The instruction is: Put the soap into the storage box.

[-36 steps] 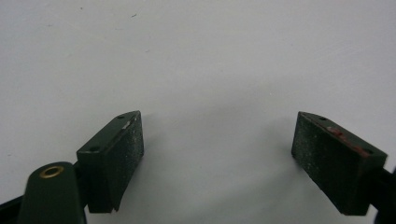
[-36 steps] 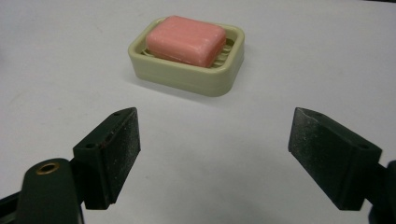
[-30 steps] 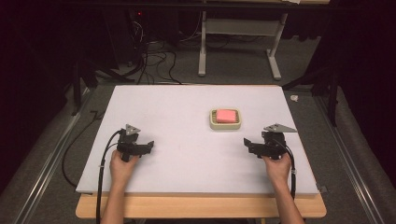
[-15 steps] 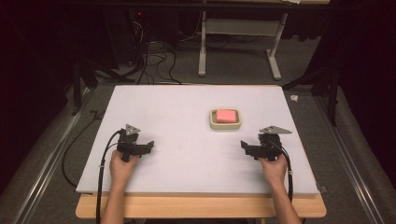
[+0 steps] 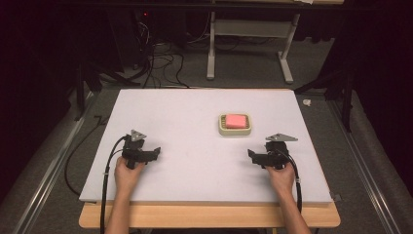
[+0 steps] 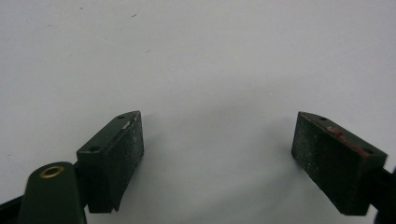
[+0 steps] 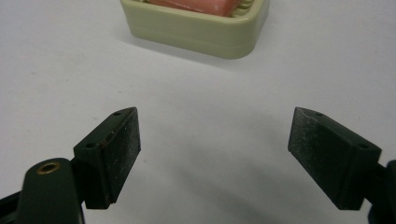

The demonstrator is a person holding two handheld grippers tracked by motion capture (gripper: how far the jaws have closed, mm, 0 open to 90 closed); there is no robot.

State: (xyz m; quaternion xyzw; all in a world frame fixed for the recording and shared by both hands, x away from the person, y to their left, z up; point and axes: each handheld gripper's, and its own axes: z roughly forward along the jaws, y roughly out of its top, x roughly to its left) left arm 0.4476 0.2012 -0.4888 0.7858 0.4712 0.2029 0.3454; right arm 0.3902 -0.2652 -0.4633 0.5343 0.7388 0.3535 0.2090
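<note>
A pink block [image 5: 235,120] lies in a beige ridged dish [image 5: 234,130] right of the table's middle. In the right gripper view the dish [image 7: 196,32] stands just ahead of the jaws, and the pink block [image 7: 196,4] is cut off by the top edge. My right gripper [image 5: 251,157] rests on the table in front of and slightly right of the dish, pointing left, open and empty [image 7: 215,135]. At the left, my left gripper [image 5: 155,152] rests low on the table and points right. It is also open, with bare table between its jaws [image 6: 217,137].
The white table board [image 5: 195,107] sits on a wooden top whose front edge [image 5: 209,217] shows. Cables [image 5: 104,185] trail from both grippers along the forearms. Beyond the far edge are a grey floor, loose cables and a metal stand [image 5: 248,29].
My right gripper has slid a little to the left, nearer the spot in front of the dish. The left gripper has stayed put.
</note>
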